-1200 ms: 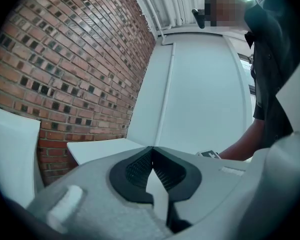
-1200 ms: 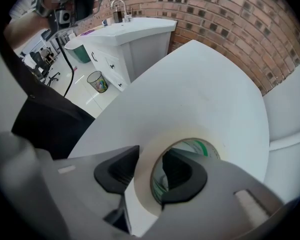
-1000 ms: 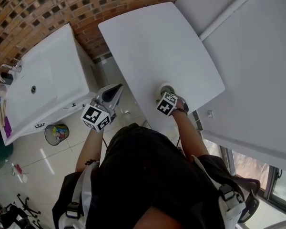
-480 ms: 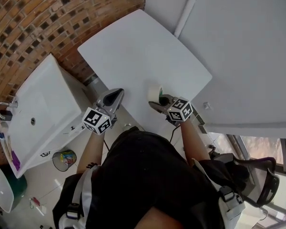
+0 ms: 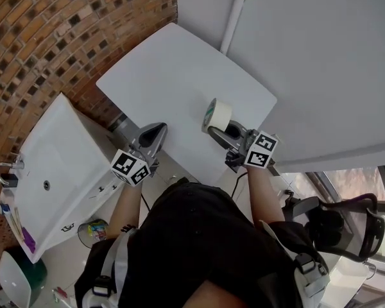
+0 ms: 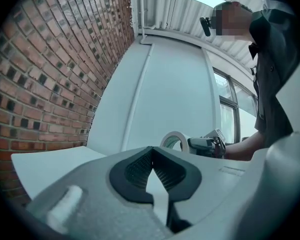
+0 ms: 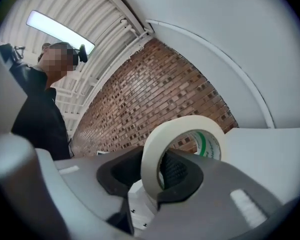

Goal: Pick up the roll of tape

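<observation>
The roll of tape (image 5: 218, 114), cream with a green-printed core, hangs on edge above the near edge of the white table (image 5: 173, 69). My right gripper (image 5: 219, 129) is shut on its band, one pad inside the ring and one outside; its jaws have just been closing onto the roll. The right gripper view shows the roll (image 7: 151, 156) upright between the pads of that gripper (image 7: 156, 173). My left gripper (image 5: 156, 129) hovers off the table's left corner, shut and empty. In the left gripper view its tips (image 6: 151, 153) meet, with the roll (image 6: 173, 139) beyond.
A white washbasin (image 5: 58, 172) stands at the left under a brick wall (image 5: 51, 31). A white wall with a vertical pipe (image 5: 234, 11) backs the table. A green bin (image 5: 13, 281) sits at the bottom left, a dark chair (image 5: 337, 226) at the right.
The right gripper has risen from the tabletop with the tape and rolled, so the roll now stands on edge in the air. The left gripper has drifted a little.
</observation>
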Tool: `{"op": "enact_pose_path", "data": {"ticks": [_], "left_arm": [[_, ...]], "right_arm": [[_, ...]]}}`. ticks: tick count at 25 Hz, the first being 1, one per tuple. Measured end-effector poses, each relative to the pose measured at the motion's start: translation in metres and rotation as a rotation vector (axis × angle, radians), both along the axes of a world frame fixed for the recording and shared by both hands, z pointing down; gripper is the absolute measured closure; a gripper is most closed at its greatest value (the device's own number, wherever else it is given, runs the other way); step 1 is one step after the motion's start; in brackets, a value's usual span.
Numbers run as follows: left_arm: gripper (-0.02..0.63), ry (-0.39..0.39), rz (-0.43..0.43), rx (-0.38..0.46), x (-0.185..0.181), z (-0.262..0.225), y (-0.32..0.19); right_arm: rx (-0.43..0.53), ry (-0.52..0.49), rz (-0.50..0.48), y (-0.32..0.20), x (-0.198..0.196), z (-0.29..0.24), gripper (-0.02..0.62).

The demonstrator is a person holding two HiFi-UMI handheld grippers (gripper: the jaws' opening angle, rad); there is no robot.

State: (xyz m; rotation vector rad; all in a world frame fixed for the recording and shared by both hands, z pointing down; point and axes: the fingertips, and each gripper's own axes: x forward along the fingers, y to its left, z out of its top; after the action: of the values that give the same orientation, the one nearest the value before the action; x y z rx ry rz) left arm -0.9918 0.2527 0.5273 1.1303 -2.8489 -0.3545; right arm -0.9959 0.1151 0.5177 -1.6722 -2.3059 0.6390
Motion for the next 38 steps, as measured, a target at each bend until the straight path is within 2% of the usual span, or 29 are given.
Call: {"op": "enact_pose_path", "data": {"ticks": [6,12,19,28,38], "left_arm": [[0.604,-0.016,0.110,0.000,0.020,-0.004,-0.003],[0.604,-0.024,0.143,0.012,0.029,-0.002,-0.011],[0.604,-0.062,0.123,-0.012,0.057,-0.022,-0.033],[0.604,-0.065,0.137,-0.001,0.116,-0.026,-0.106],[0.604,-0.066,0.046,-0.025,0.196,-0.028,-0.130]], "right_arm": [[-0.060,-0.002,0.026,0.013,0.023,-0.020,0.489],[-0.109,-0.025,0.061,0.001,0.045,-0.035,0.491],[-0.158,-0.080,0.036,-0.026,0.077,-0.054,0.491],[-0.159,-0.092,0.052,-0.097,0.141,-0.053,0.491],[-0.185,-0.090,0.009,-0.138,0.211,-0.051,0.491]]}}
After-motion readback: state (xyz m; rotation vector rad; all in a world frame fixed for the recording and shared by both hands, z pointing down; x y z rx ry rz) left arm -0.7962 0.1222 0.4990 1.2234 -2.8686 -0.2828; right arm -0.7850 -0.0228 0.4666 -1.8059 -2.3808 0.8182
